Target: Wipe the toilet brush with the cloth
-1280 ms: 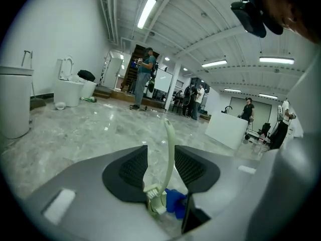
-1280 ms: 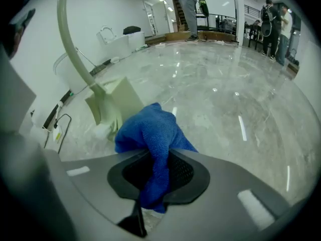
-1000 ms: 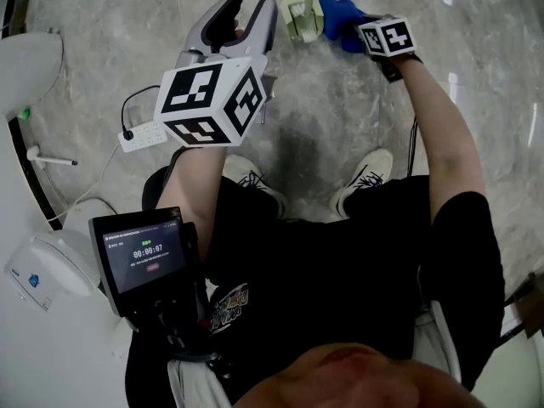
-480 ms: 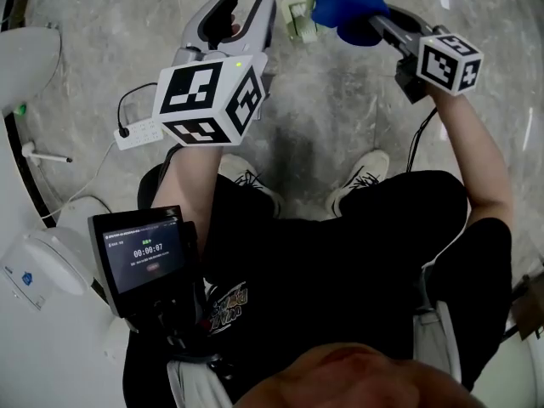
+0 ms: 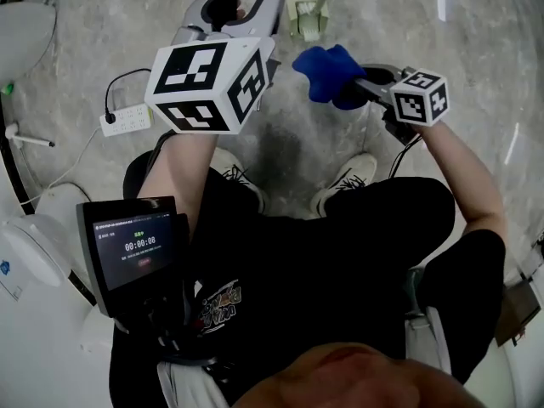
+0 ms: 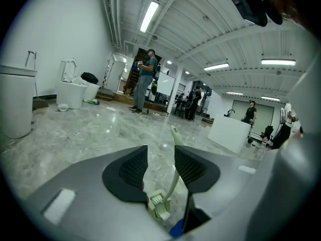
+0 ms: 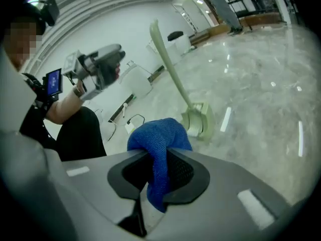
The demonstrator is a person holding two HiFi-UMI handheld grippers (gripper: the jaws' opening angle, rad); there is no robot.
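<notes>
The right claw (image 7: 159, 158) pinches cloth (image 7: 158, 134), clear of toilet brush (image 7: 196, 119).

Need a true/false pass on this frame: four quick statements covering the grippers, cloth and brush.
1. The right gripper is shut on the blue cloth. True.
2. The left gripper holds the toilet brush. False: its fingers stand apart, empty; the brush stands in its holder on the floor.
3. The cloth touches the brush. False: it is held clear of it.
4. A white power strip lies on the floor. True.
</notes>
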